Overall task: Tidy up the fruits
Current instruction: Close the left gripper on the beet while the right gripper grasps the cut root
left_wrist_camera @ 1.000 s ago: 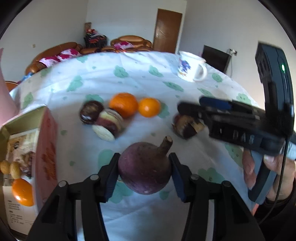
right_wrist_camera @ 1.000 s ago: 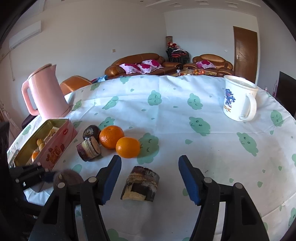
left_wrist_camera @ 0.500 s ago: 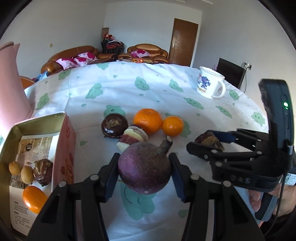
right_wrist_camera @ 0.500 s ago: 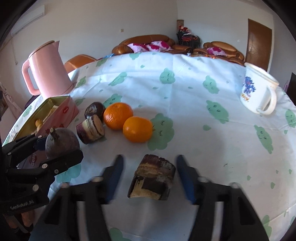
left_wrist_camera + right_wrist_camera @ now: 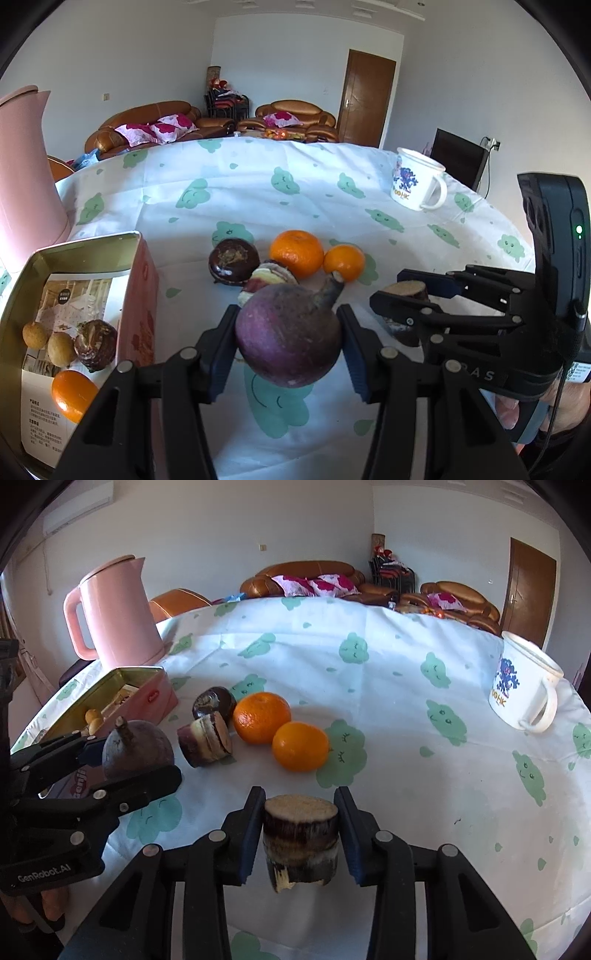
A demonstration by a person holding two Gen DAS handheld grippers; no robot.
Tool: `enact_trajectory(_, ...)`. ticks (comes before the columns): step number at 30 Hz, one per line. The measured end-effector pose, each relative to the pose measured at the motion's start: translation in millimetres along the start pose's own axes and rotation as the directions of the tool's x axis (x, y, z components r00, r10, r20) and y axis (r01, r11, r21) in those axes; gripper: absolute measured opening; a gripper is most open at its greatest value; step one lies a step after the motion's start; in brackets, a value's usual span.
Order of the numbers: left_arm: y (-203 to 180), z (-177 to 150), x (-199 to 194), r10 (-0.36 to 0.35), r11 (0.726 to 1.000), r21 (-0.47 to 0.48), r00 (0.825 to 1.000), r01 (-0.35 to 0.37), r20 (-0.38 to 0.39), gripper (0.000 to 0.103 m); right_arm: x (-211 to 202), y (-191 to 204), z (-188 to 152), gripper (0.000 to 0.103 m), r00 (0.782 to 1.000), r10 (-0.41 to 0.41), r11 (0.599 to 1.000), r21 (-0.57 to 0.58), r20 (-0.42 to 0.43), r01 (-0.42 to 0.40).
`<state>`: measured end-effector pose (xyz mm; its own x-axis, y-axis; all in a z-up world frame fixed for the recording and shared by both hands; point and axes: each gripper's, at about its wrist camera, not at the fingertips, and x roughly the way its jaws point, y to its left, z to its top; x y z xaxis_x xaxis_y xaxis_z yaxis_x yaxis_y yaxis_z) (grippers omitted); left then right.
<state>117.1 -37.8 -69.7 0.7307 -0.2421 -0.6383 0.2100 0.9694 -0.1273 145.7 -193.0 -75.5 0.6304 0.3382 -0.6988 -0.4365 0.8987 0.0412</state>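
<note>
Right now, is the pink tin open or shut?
Open. The pink tin has no lid on; longans and an orange show inside.

The tablecloth (image 5: 388,709) covering the desk is matt woven cloth, creased in places. The tin (image 5: 88,245) is thin metal: dull gold inside, with glossy pink paint on its outer wall. A printed paper sheet (image 5: 48,417) lines its floor. The kettle (image 5: 118,616) has a smooth, satin pink finish. The mug (image 5: 517,686) is glossy white enamel or ceramic; which cannot be told. Both oranges (image 5: 263,717) have shiny, finely pitted peel. The purple fruit (image 5: 288,336) has smooth, matt skin with a rough, woody stem. The cut stalk piece (image 5: 300,838) shows a dry, fibrous top face and a dark, scuffed rind. The sofa (image 5: 147,120) is glossy brown leather.
</note>
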Motion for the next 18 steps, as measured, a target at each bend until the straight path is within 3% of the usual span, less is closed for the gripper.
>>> enact_trajectory(18,-2,1,-6,-0.002,1.0,0.004,1.0,0.001,0.027,0.054,-19,9,-1,0.04,0.994,0.019,0.999,-0.041,0.109,-0.014)
